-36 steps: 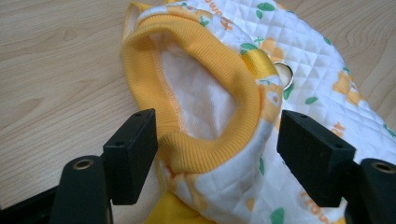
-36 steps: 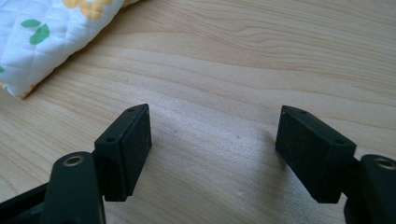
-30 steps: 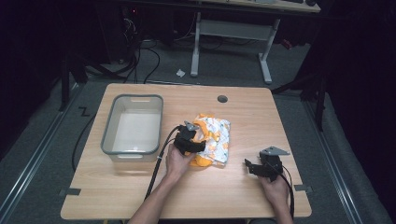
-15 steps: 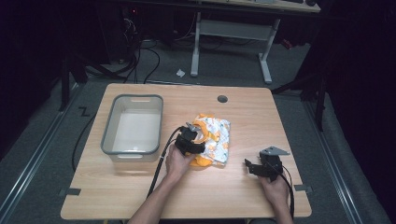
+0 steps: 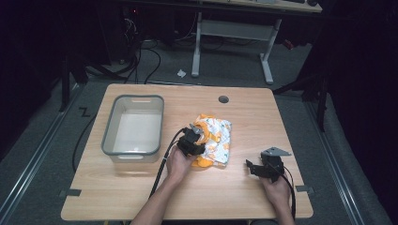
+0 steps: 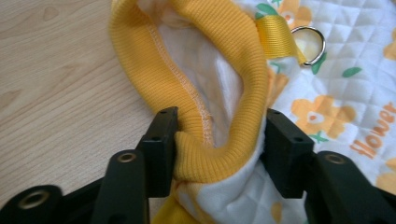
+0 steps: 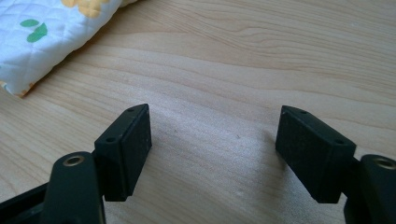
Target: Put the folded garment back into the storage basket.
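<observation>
A quilted white garment with orange flowers and yellow ribbed trim lies crumpled at the table's middle. My left gripper is at its left edge. In the left gripper view, my left gripper has its jaws pressed against both sides of the bunched yellow cuff. A metal D-ring on a yellow strap sits just beyond. My right gripper rests low over bare wood to the garment's right and stands open, with nothing between its jaws. A garment corner lies far off to its upper left.
A clear grey plastic bin stands empty at the table's left, beside the garment. A round cable hole is in the wooden tabletop near the far edge. Cables and a desk frame are on the floor beyond.
The left gripper has crept slightly onto the garment's edge. The right gripper and the bin have not moved.
</observation>
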Demonstrator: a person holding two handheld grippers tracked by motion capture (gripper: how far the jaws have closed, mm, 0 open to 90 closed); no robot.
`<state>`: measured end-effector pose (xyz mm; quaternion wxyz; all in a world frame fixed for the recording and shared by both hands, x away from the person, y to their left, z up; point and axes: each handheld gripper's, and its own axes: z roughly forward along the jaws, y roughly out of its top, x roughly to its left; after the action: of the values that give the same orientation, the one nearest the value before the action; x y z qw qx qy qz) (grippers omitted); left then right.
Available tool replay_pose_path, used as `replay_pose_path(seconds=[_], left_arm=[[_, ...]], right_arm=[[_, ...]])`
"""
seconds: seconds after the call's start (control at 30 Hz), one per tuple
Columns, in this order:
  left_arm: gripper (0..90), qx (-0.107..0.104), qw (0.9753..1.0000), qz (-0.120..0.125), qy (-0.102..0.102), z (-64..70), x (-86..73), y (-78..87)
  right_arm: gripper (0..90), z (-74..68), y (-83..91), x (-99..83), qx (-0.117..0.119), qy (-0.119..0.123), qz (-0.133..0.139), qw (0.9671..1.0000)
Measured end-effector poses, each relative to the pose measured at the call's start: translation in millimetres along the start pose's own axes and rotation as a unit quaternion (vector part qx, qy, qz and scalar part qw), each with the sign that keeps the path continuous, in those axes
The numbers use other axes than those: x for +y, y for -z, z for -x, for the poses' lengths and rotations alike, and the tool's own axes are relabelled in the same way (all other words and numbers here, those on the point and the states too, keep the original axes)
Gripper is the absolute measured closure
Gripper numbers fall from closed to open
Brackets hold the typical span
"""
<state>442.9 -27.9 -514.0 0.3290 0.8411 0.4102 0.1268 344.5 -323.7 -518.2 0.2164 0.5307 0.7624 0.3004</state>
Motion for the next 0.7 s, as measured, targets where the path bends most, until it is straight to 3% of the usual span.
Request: replay_pose_path(seconds=[0.33,0.7], left_arm=[[71.1,-0.019,0.9998,-0.002,-0.002,-1.2,0.7,2.6],[77.7,-0.03,0.9995,0.004,-0.002,-3.2,1.7,6.4]], right_arm=[[27.1,0.1,0.1,0.0,0.0,0.001,0.0,1.0],[27.0,-0.2,0.1,0.0,-0.001,-0.001,-0.001,1.0]])
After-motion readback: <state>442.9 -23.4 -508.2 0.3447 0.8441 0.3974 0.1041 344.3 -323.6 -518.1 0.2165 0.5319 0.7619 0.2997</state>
